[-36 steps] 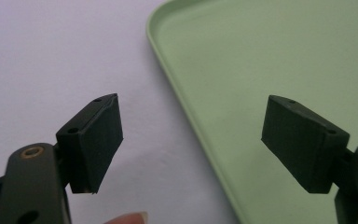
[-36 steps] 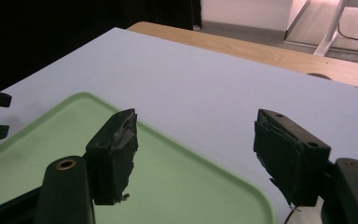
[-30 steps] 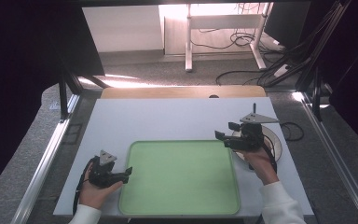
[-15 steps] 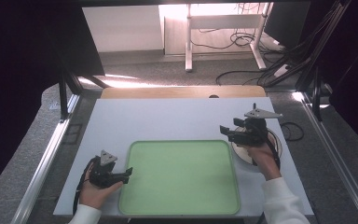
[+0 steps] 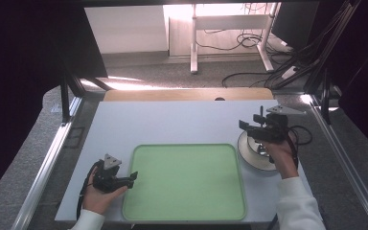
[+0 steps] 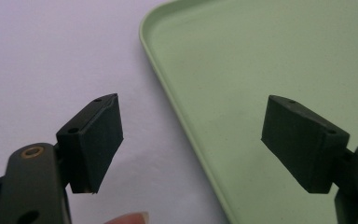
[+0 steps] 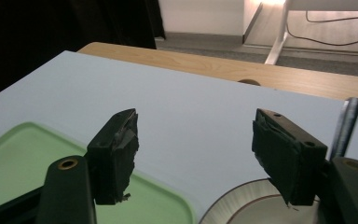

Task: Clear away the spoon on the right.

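Observation:
A pale green tray lies empty on the white table near the front edge. My left gripper rests low at the tray's left side, and its open jaws straddle the tray's rim with nothing between them. A round white plate sits just right of the tray. My right gripper hovers over the plate's far left part and points left. In the right gripper view its jaws stand wide open and empty above the plate and the tray's corner.
A metal utensil handle stands up from the plate beside the right jaw. A wooden strip borders the table's far edge. Metal rails run along both sides of the table, and cables lie on the floor beyond it.
My right gripper has moved right and a little toward the far side, from the tray's right edge to over the plate. The left gripper has stayed put.

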Demonstrator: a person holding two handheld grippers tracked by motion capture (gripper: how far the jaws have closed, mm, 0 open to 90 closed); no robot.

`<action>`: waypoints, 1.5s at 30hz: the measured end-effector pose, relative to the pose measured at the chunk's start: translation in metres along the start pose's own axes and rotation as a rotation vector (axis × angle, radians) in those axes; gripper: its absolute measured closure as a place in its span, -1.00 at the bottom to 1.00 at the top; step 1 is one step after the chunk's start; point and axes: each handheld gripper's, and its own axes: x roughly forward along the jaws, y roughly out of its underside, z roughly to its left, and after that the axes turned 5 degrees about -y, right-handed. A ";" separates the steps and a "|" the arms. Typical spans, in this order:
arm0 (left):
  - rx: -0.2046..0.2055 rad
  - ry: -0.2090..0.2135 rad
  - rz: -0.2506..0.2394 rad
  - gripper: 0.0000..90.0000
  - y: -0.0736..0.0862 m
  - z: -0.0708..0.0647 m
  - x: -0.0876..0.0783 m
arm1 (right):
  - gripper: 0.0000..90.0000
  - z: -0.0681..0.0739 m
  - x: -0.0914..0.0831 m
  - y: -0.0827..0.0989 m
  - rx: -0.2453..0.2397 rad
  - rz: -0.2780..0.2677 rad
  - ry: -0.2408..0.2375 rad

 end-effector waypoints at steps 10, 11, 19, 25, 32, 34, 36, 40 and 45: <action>-0.004 -0.003 -0.014 -0.54 0.000 -0.001 -0.001 | -0.30 -0.019 -0.005 -0.001 0.035 -0.012 0.054; -0.003 -0.003 -0.014 -0.54 0.000 -0.001 -0.001 | -0.29 -0.022 -0.004 -0.001 0.039 -0.012 0.065; 0.001 -0.004 -0.011 -0.54 0.000 -0.002 0.000 | -0.26 -0.048 -0.001 0.002 0.093 -0.005 0.144; 0.003 -0.006 -0.008 -0.54 0.000 -0.001 0.000 | -0.23 -0.066 0.001 0.006 0.144 0.000 0.170; 0.004 -0.006 -0.008 -0.55 0.000 -0.001 0.000 | -0.13 -0.078 0.012 0.010 0.148 0.037 0.168; 0.004 -0.006 -0.007 -0.55 0.000 -0.001 0.000 | -0.05 -0.081 0.014 0.011 0.153 0.044 0.162; 0.004 -0.006 -0.007 -0.55 0.000 -0.001 0.000 | 0.04 -0.084 0.016 0.011 0.160 0.048 0.168; 0.005 -0.008 -0.006 -0.55 0.000 -0.001 0.000 | 0.14 -0.088 0.019 0.013 0.170 0.066 0.146; 0.006 -0.008 -0.004 -0.55 0.000 -0.002 0.001 | 0.24 -0.091 0.023 0.015 0.183 0.098 0.138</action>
